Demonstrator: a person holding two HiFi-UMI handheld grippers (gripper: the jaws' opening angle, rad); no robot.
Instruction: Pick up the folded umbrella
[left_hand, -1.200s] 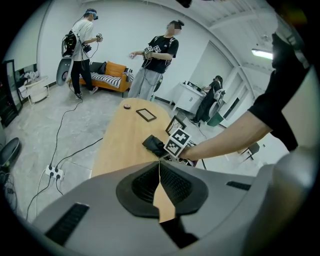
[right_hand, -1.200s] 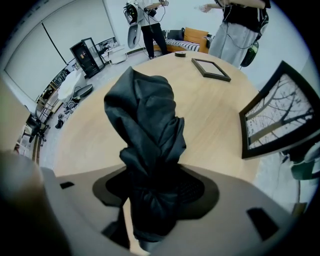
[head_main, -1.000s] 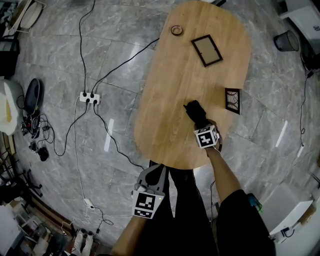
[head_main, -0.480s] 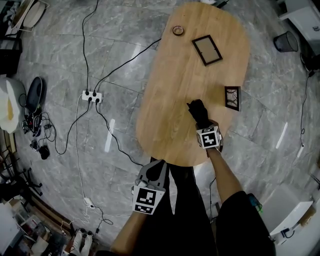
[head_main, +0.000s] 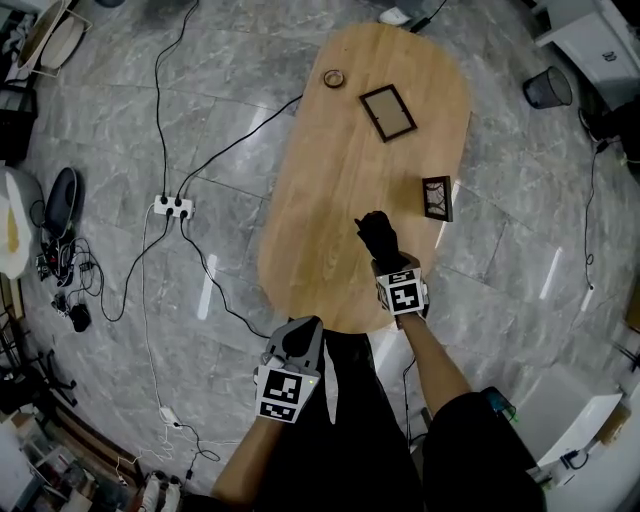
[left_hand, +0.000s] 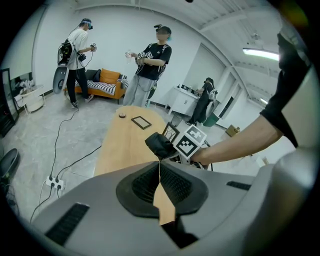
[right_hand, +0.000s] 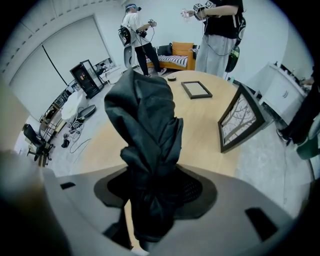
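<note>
Head view, looking steeply down on one oval wooden counter: a single black folded umbrella is clenched in the right claw at lower centre of the frame, over the counter's near end. Right gripper view shows both pads pressed into the bundled fabric, with the umbrella jutting out past them. The left claw hangs at lower left, just off the counter's near edge; left gripper view shows its pads closed together with nothing between them.

Two frames share the counter. One flat picture frame lies at upper centre, and one upright picture frame stands at the right edge, near the umbrella but apart from it. One small ring lies at the far end. One white power strip rests on the marble floor at left. One mesh wastebasket stands at upper right; its contents cannot be made out.
</note>
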